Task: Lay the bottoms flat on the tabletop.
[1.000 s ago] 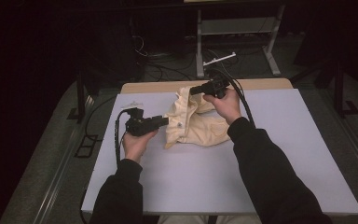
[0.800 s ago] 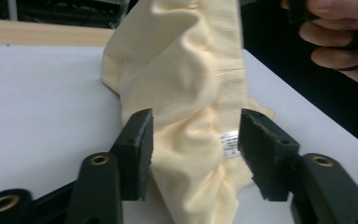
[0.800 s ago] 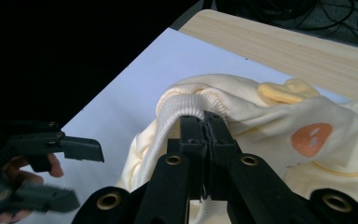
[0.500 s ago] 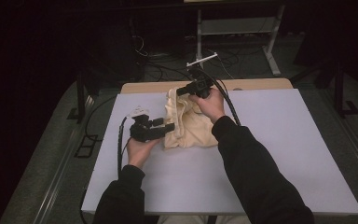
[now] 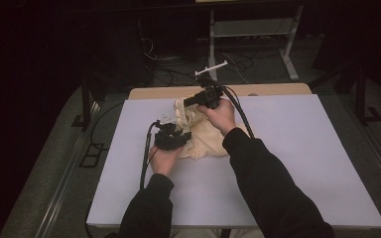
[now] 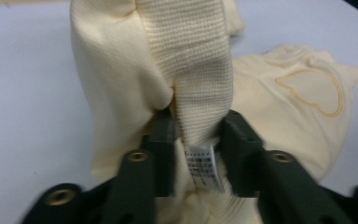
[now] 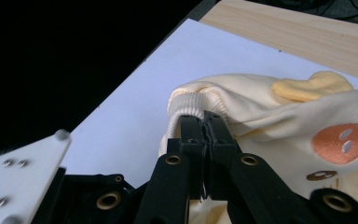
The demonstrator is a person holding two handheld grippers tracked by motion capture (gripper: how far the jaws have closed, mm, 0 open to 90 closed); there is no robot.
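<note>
Left tongs [image 6: 198, 140] closing round garment [image 5: 206, 136] band; right tongs [image 7: 204, 133] clamp cuff.

Tiny unreadable print on the garment's white care tag [image 6: 203, 165]

Our left gripper [image 5: 177, 137] sits near us, low over the table, jaws just closing around a ribbed band of cloth. Our right gripper [image 5: 191, 102] is farther out and higher, jaws clamped tight on a cuff. Both forearms reach forward, sleeves dark.
</note>
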